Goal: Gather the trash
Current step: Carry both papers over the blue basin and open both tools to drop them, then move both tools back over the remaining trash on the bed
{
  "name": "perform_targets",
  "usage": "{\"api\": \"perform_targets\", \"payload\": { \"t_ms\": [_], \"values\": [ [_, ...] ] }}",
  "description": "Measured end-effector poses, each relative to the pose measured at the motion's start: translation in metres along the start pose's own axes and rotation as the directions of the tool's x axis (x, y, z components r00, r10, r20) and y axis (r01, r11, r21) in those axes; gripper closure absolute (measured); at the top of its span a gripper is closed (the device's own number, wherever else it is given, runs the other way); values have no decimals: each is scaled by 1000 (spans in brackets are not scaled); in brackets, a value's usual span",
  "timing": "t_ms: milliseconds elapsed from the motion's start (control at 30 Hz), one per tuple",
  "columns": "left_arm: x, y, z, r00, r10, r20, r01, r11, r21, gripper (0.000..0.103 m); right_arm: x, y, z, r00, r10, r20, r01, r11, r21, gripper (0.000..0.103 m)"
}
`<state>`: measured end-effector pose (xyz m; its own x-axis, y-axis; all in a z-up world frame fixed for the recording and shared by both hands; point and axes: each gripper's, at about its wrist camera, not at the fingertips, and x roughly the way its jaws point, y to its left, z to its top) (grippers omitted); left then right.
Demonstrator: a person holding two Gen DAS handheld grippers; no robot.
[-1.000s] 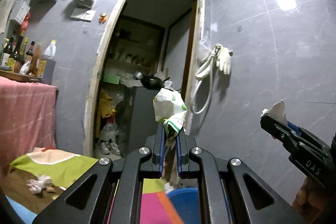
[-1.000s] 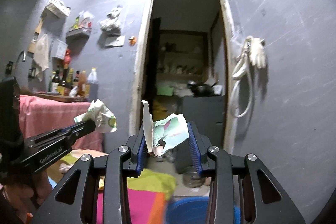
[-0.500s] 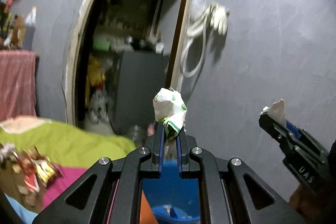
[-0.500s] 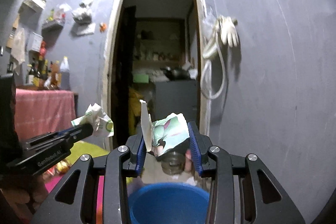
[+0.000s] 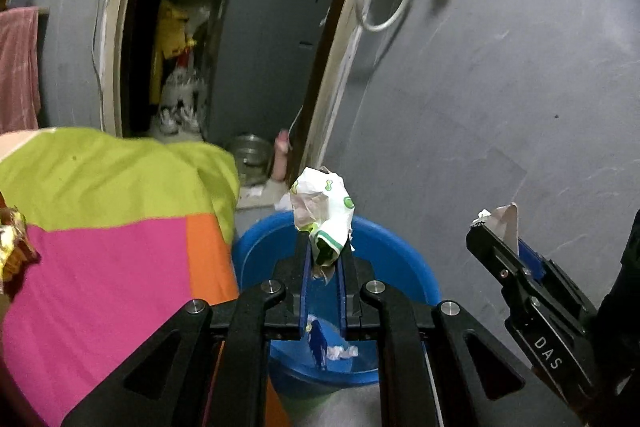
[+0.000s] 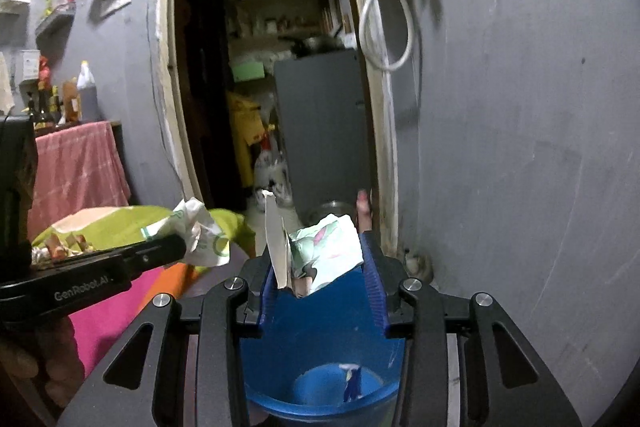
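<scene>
My left gripper (image 5: 326, 247) is shut on a crumpled white wrapper with green print (image 5: 324, 203), held over the near rim of a blue bucket (image 5: 400, 247). My right gripper (image 6: 320, 259) is shut on a crumpled pale printed wrapper (image 6: 332, 251) with a stiff white flap, above the bucket's blue inside wall (image 6: 320, 327). A few scraps (image 6: 352, 379) lie on the bucket's bottom. In the right wrist view the left gripper (image 6: 180, 247) and its wrapper (image 6: 204, 239) show at the left. In the left wrist view the right gripper (image 5: 500, 231) shows at the right.
A table under a green, pink and orange cloth (image 5: 100, 247) stands left of the bucket, with snack wrappers (image 5: 12, 239) at its left edge. A grey wall (image 5: 500, 87) rises close behind. A steel bowl (image 5: 250, 155) sits on the floor by the doorway.
Both grippers have come down and tilted downward with their wrappers. The bucket, earlier only at the bottom edge, now lies under both of them.
</scene>
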<state>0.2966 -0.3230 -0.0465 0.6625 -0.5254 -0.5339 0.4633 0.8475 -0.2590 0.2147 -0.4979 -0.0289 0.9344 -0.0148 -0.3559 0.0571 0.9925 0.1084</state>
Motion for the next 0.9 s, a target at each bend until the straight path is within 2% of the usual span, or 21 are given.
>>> {"api": "perform_targets", "payload": {
  "t_ms": [233, 367, 433, 533, 633, 833, 900],
  "values": [
    [21, 13, -5, 997, 1, -79, -4, 999, -37, 89, 20, -9, -11, 997, 12, -72, -9, 999, 37, 64],
    [18, 17, -4, 997, -4, -83, -1, 998, -55, 81, 23, -12, -13, 996, 20, -89, -16, 999, 50, 58],
    [17, 18, -3, 996, -5, -84, 0, 998, -57, 81, 24, -13, -13, 995, 20, -93, -16, 999, 52, 58],
    [9, 19, -1, 998, -6, -69, 2, 998, -66, 80, 24, -13, -10, 996, 23, -89, -18, 999, 51, 57],
    [-2, 23, 5, 999, -9, -47, 5, 996, -84, 79, 25, -11, -5, 997, 23, -78, -20, 999, 43, 50],
    [-41, 27, 18, 998, 4, 57, 1, 996, -86, 68, 14, -2, 11, 999, 18, -46, -16, 999, 37, 46],
    [-58, 30, 22, 995, 11, 98, -3, 996, -84, 61, 4, 4, 19, 1000, 21, -12, -20, 999, 34, 32]
  ]
}}
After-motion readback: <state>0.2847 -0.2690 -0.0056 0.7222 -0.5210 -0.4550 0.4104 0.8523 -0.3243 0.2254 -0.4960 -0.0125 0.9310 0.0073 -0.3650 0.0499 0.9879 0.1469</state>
